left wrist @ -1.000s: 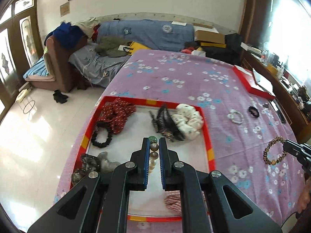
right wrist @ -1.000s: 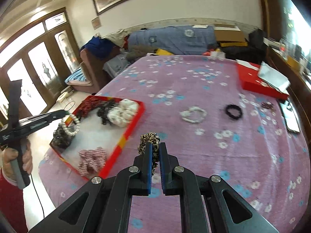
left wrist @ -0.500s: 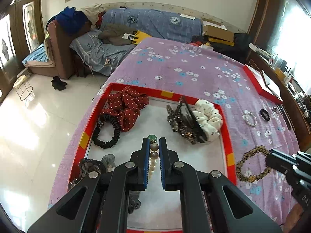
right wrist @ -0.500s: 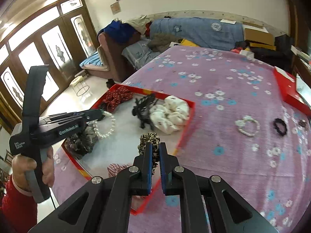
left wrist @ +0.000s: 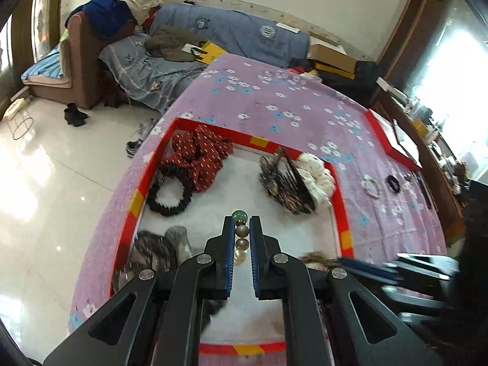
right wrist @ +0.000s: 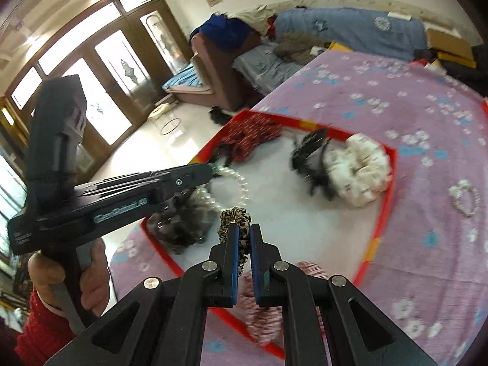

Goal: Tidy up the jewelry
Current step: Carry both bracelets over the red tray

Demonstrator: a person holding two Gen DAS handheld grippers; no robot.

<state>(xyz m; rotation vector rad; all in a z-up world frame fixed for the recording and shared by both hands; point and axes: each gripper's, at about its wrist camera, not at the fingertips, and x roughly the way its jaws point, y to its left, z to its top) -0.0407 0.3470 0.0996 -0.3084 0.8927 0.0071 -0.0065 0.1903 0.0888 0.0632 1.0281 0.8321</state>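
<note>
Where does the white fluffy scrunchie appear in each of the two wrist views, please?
Left wrist: white scrunchie lies in the red tray's far right corner, right of centre.
Right wrist: white scrunchie is right of centre, upper half.
Shared landmark: the dark hair clip touching its left side.

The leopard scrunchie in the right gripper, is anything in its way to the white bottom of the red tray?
Nothing visible blocks it. The leopard scrunchie hangs from the right gripper over a bare patch of the red tray. The pearl bracelet in the left gripper hangs close on its left.
</note>
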